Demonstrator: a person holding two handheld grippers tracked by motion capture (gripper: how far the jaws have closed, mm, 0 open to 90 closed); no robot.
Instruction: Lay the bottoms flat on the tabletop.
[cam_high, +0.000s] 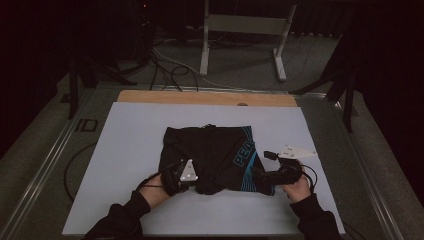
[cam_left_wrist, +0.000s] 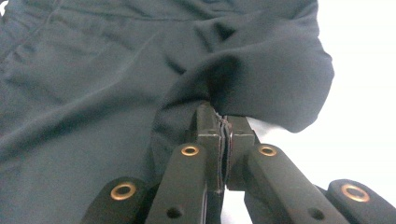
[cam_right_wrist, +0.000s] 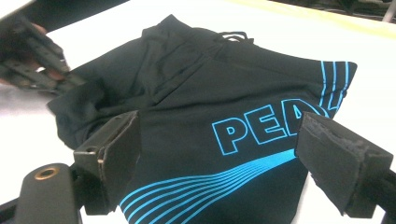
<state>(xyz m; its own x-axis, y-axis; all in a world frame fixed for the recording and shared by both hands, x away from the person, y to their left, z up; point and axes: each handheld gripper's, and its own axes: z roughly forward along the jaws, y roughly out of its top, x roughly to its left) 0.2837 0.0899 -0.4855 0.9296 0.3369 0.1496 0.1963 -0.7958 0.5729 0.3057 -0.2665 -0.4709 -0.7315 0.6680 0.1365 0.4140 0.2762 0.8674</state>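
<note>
We see black shorts (cam_high: 212, 157) lying mid-table on the white table cover (cam_high: 125, 150). Our left gripper (cam_left_wrist: 223, 135) pinches their near hem; our right gripper (cam_right_wrist: 215, 154) gapes wide over their blue-striped leg. Cables (cam_high: 165, 67) sprawl on the floor beyond the table.

The black shorts (cam_right_wrist: 224, 116) bear outlined blue capitals reading "PEA", the word running on past the right gripper's (cam_right_wrist: 219, 163) jaw, just above a sweep of thin blue lines. On the floor left of the white table (cam_high: 130, 130), the marking "ID" (cam_high: 87, 124) can be read.
</note>
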